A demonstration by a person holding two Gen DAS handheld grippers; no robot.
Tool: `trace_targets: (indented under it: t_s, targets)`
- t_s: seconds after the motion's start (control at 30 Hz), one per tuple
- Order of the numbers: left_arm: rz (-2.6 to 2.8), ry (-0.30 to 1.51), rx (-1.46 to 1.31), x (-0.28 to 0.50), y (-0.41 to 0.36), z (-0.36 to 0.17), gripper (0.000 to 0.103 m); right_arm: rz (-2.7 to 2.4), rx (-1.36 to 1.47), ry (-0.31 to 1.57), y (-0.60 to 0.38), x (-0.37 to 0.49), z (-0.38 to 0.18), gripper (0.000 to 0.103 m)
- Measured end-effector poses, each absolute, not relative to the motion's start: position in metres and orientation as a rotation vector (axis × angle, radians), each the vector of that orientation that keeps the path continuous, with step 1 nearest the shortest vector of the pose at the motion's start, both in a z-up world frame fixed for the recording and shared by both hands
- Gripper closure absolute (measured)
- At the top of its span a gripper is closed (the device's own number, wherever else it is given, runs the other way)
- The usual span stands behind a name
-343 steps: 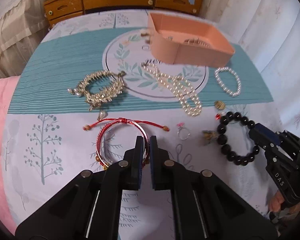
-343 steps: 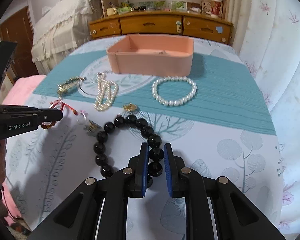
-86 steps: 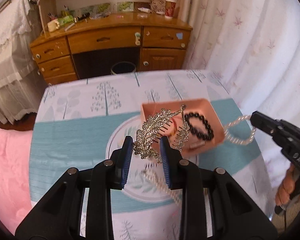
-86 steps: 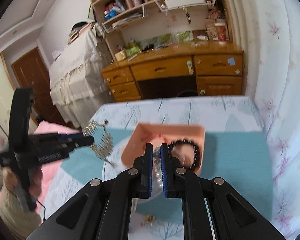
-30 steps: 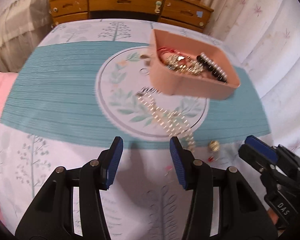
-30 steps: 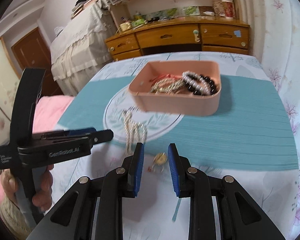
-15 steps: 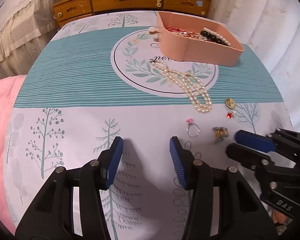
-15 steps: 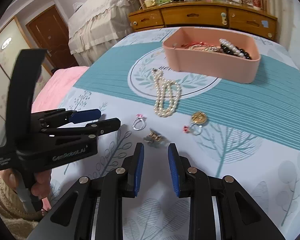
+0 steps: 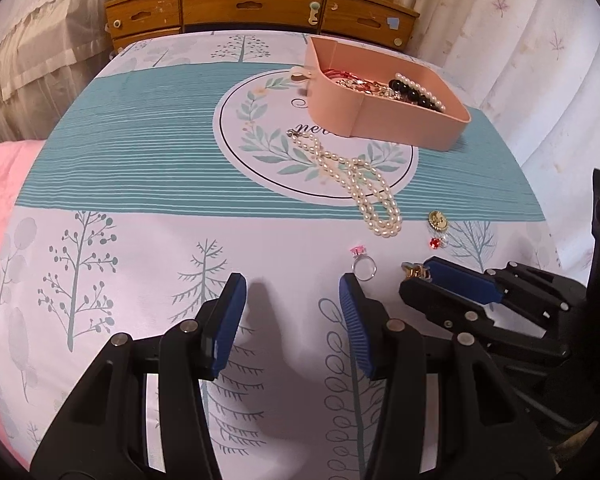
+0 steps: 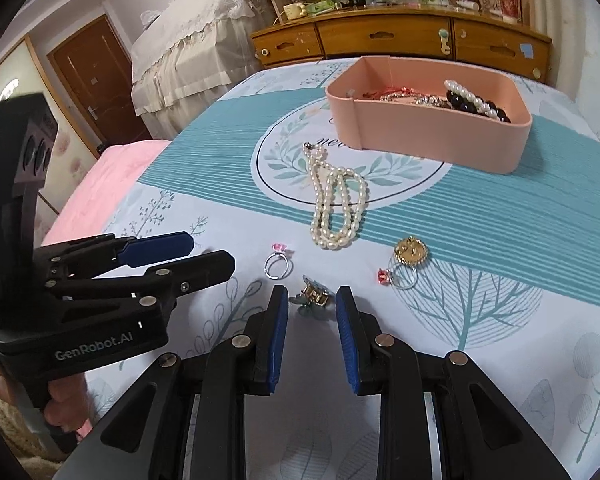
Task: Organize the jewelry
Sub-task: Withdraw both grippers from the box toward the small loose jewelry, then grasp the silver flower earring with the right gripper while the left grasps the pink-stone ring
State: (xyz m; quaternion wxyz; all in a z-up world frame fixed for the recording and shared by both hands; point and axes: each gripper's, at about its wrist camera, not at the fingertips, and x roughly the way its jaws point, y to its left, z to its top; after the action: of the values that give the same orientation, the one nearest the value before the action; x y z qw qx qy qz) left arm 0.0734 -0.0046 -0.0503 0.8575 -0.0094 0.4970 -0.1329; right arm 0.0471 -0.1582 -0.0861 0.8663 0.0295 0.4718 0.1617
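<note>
Hovering low, the right gripper (image 10: 312, 308) gapes around the small gold clip (image 10: 314, 295), lined up to pinch it. The left gripper (image 9: 290, 300) waits wide apart, empty, near the pink ring (image 9: 362, 262). Beyond, the pearl necklace (image 10: 336, 204), then the half-filled pink box (image 10: 428, 138).

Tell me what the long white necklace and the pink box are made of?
The necklace looks like pearls, real or imitation: small, glossy cream oval beads on a strand. The pink box looks like matte plastic: smooth, even walls with rounded corners and a dull sheen.
</note>
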Motion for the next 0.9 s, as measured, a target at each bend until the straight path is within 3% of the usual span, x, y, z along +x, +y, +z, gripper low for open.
trace_targets:
  t_s: [0.13, 0.17, 0.63, 0.77, 0.9]
  targets:
    - [-0.29, 1.045, -0.043, 0.075, -0.005, -0.051, 0.057, 0.32, -0.002, 0.946, -0.15, 0.043, -0.087, 0.079]
    - [-0.296, 1.048, -0.046, 0.075, -0.006, -0.051, 0.057, 0.318, -0.02, 0.936, -0.148, 0.041, -0.087, 0.086]
    - [-0.312, 1.058, -0.067, 0.095, -0.048, -0.06, 0.058, 0.251, 0.002, 0.892, -0.179, 0.026, -0.082, 0.085]
    - [-0.274, 1.045, -0.049, 0.098, -0.054, -0.06, 0.066, 0.255, 0.024, 0.897, -0.185, 0.024, -0.084, 0.085]
    - [-0.222, 1.029, 0.039, 0.097, -0.065, -0.062, 0.082, 0.261, 0.044, 0.893, -0.188, 0.023, -0.083, 0.085]
